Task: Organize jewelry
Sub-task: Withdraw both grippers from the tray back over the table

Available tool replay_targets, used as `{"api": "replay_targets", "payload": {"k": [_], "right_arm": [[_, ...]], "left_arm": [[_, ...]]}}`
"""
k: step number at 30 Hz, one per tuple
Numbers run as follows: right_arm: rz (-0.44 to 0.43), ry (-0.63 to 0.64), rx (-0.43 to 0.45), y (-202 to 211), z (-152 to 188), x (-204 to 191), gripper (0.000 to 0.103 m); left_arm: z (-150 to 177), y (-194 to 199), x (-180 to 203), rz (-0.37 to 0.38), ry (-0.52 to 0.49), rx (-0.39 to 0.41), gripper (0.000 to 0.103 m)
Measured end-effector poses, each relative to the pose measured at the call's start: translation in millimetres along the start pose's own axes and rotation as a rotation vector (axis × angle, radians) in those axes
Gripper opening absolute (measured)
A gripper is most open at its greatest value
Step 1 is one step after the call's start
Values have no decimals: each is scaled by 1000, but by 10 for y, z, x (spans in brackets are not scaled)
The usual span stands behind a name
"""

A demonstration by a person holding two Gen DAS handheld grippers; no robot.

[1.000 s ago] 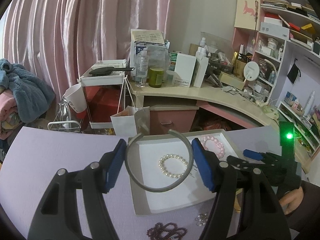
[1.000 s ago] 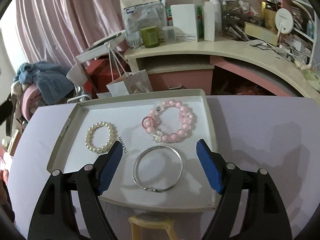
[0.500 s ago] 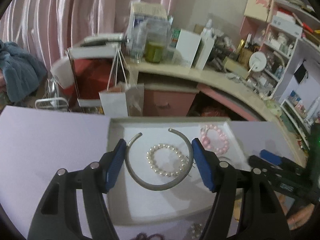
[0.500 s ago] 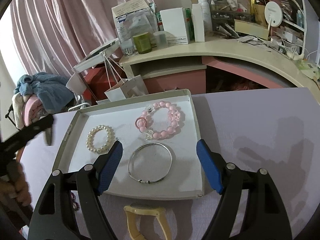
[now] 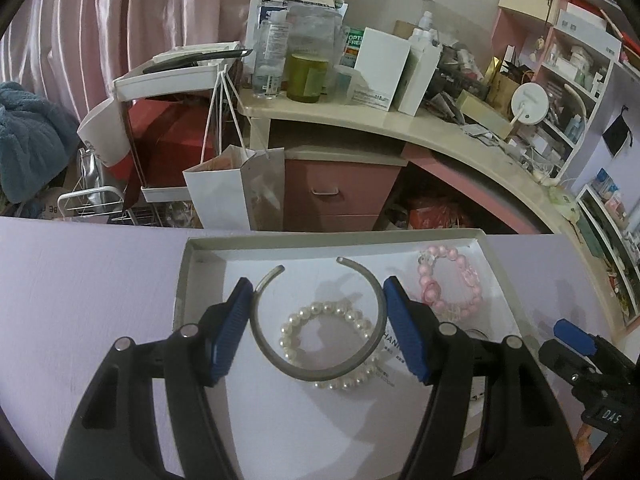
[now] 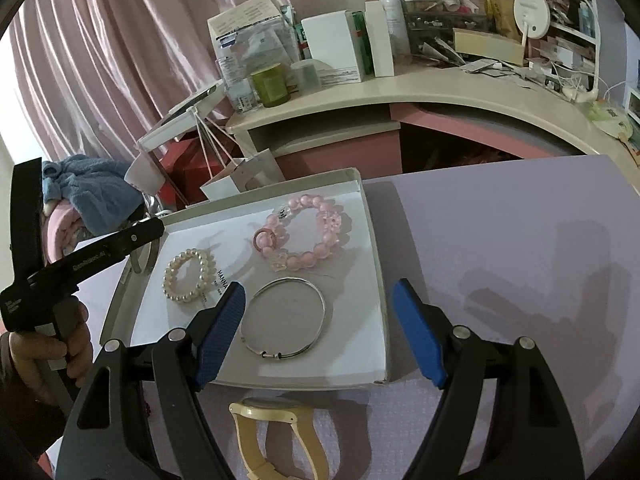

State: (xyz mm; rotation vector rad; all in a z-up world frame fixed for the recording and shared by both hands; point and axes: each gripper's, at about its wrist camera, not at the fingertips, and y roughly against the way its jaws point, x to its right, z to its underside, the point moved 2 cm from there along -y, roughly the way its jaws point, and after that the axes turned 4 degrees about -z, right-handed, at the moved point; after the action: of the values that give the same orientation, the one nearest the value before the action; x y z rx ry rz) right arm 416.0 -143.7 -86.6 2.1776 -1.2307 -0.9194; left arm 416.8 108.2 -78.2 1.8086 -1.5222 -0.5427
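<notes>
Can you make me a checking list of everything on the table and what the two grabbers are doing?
Surface: lilac table, white tray on it.
Job's things: pearl bracelet, pink bead bracelet and thin silver bangle lie in the tray; grey open cuff is held over it.
Clutter: yellow watch on the table, near the tray's front edge.
Grippers: left gripper shut on the cuff; right gripper open, holding nothing.
Cables: nothing seen on the table.
Surroundings: crowded desk, pink curtain.
</notes>
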Motion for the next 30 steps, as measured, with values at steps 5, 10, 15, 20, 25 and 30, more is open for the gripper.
{"api": "replay_targets", "payload": {"k": [5,10,15,20,25,30], "right_arm": [[0,-4,10,26,-11,13,78],[12,0,30,159,22,35,78],[24,-14,53,366,122,95,78],[45,-27,65,613,302,159,78],[68,-27,52,774,533,152,78],[73,-10,45,919,833,75,78]], "left_arm": [[-15,-78,-23,-21,7,-24,67],[-62,106,-118,-23,32,26,80],[-45,589,-321,-32,78,117,80],[112,1094,-583,-61,145,188,83],[433,1567,-734,-127,162,249,89],[881,1857,-704,-175,112,259,91]]}}
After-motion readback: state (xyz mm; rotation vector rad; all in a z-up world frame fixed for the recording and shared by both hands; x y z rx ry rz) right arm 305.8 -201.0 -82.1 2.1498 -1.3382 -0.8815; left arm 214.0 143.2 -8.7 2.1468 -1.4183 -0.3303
